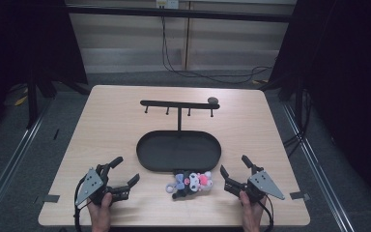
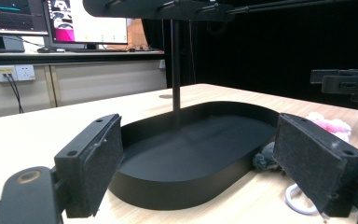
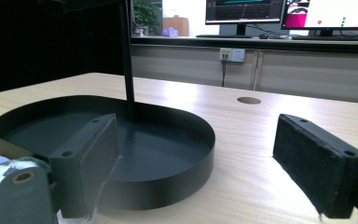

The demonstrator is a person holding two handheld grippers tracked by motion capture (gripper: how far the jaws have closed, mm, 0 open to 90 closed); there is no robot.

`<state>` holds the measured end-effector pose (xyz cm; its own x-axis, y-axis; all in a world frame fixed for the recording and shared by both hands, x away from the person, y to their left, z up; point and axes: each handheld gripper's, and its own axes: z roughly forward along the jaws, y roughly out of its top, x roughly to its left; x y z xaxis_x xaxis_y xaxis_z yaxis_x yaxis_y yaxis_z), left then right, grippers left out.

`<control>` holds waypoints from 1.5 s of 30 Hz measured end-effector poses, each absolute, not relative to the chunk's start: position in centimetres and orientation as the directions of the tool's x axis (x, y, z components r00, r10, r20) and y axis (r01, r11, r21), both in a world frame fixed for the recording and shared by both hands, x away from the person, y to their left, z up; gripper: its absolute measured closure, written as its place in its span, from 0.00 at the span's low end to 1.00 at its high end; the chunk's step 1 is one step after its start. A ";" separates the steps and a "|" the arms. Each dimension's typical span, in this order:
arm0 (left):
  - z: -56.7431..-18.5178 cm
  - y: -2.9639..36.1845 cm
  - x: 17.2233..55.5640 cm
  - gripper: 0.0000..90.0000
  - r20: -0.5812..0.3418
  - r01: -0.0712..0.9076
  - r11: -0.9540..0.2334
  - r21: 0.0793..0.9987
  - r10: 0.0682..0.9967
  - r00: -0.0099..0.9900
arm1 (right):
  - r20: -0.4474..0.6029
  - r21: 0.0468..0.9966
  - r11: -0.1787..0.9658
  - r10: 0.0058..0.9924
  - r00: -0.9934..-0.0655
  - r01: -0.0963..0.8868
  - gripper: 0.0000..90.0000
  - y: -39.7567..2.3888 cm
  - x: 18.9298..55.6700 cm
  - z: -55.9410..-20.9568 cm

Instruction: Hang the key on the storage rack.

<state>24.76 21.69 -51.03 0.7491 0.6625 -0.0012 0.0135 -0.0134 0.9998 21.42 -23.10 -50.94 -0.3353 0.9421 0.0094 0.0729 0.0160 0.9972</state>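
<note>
The little soft toys (image 1: 190, 182) lie just in front of the black tray (image 1: 147, 157), with the left gripper (image 1: 123, 175) and right gripper (image 1: 234, 170) spread wide on each side, maybe ready to grab them

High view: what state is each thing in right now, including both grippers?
Left gripper: open, holding nothing.
Right gripper: open, holding nothing.
Oval black tray: empty, flat on the table.
Hook stand: upright in the tray, nothing hanging on it.
Plush keychain toys: lying on the table by the tray's near rim, ungripped.
</note>
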 end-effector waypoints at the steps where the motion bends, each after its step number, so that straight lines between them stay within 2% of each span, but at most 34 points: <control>1: -51.0 21.7 24.7 0.17 -0.006 0.016 -0.010 1.000 0.663 0.748 | 0.005 0.997 0.021 0.942 -0.334 0.074 0.15 -23.0 21.4 -50.9; 4: -51.0 21.7 24.7 0.17 -0.006 0.016 -0.010 1.000 0.663 0.748 | -0.001 0.997 0.029 0.937 -0.351 0.074 0.15 -23.0 21.5 -50.9; 11: -51.0 21.7 24.7 0.17 -0.005 0.016 -0.010 1.000 0.662 0.749 | 0.018 0.994 0.016 0.948 -0.317 0.104 0.16 -23.0 21.6 -50.8; 19: -51.0 21.7 24.7 0.17 -0.007 0.017 -0.009 1.000 0.659 0.752 | -0.040 0.983 0.092 0.951 -0.305 0.157 0.18 -22.2 21.8 -50.6; 21: -51.0 21.7 24.7 0.17 -0.007 0.017 -0.009 1.000 0.659 0.752 | -0.020 0.981 0.082 0.945 -0.325 0.178 0.18 -22.1 21.9 -50.6; 26: -51.0 21.7 24.7 0.17 -0.007 0.017 -0.009 1.000 0.659 0.752 | -0.049 0.972 0.121 0.942 -0.331 0.200 0.23 -21.9 22.0 -50.5; 31: -51.0 21.7 24.8 0.17 -0.007 0.018 -0.010 1.000 0.659 0.753 | 0.015 0.969 0.083 0.922 -0.387 0.234 0.29 -21.9 21.8 -50.2; 37: -51.0 21.7 24.8 0.17 -0.007 0.018 -0.009 1.000 0.659 0.752 | 0.002 0.962 0.116 0.902 -0.431 0.247 0.29 -20.9 21.5 -49.3; 45: -51.0 21.7 24.8 0.17 -0.007 0.017 -0.009 1.000 0.659 0.752 | 0.026 0.953 0.127 0.870 -0.493 0.274 0.33 -20.3 22.1 -48.5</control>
